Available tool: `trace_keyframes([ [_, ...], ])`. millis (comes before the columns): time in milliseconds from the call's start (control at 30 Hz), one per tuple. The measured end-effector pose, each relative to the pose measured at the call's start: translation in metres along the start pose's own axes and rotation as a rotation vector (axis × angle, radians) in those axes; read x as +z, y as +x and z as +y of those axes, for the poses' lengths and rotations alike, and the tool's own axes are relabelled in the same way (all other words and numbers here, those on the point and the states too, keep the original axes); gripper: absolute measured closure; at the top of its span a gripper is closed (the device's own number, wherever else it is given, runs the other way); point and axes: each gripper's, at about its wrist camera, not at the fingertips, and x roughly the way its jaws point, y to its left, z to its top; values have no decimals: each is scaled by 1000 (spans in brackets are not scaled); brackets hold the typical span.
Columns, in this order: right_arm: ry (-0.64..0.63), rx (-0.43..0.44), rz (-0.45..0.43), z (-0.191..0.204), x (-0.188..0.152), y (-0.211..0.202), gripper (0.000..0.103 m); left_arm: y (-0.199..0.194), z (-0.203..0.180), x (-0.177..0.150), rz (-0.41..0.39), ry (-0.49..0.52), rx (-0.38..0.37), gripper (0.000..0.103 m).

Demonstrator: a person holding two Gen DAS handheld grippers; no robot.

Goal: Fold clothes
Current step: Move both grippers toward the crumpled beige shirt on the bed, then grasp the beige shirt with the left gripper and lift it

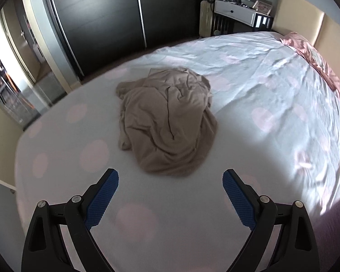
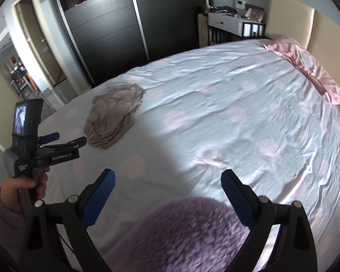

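Note:
A crumpled beige garment (image 1: 167, 122) lies in a heap on the bed (image 1: 260, 72). My left gripper (image 1: 170, 175) is open and empty, just short of the heap's near edge and above the sheet. In the right wrist view the garment (image 2: 113, 117) lies far to the left on the bed (image 2: 215, 95). My right gripper (image 2: 167, 175) is open and empty, well to the right of the garment. The left gripper (image 2: 62, 138) also shows in the right wrist view, held in a hand at the left.
The bed has a pale sheet with pink dots. A pink pillow (image 2: 306, 68) lies by the beige headboard (image 2: 317, 29). A dark wardrobe (image 1: 97, 22) stands beyond the bed, a nightstand (image 1: 238, 11) at the far corner. A purple fluffy sleeve (image 2: 181, 233) fills the space below my right gripper.

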Motion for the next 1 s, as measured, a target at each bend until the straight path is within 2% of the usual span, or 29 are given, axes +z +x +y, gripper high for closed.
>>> trace_keyframes([
  [200,37,46,43,-11,14,21,8,71,24,26,67,-107,4,10],
  [367,35,34,56,-16,23,37,11,106,37,36,122,-175,3,26],
  [400,41,36,59,-18,25,41,11,110,38,38,121,-184,6,28],
  [467,54,41,66,-23,28,48,11,114,39,40,117,-193,24,38],
  [533,66,44,74,-27,29,54,13,115,37,41,116,-195,39,46],
  [667,97,55,86,-36,30,60,15,111,24,44,104,-163,57,77],
  [767,109,56,80,-42,28,57,16,102,18,46,87,-173,26,86],
  [833,119,55,73,-47,26,52,16,90,13,49,70,-181,-13,88],
  [1000,166,44,34,-67,21,34,16,40,-27,69,-4,-104,-136,90],
])
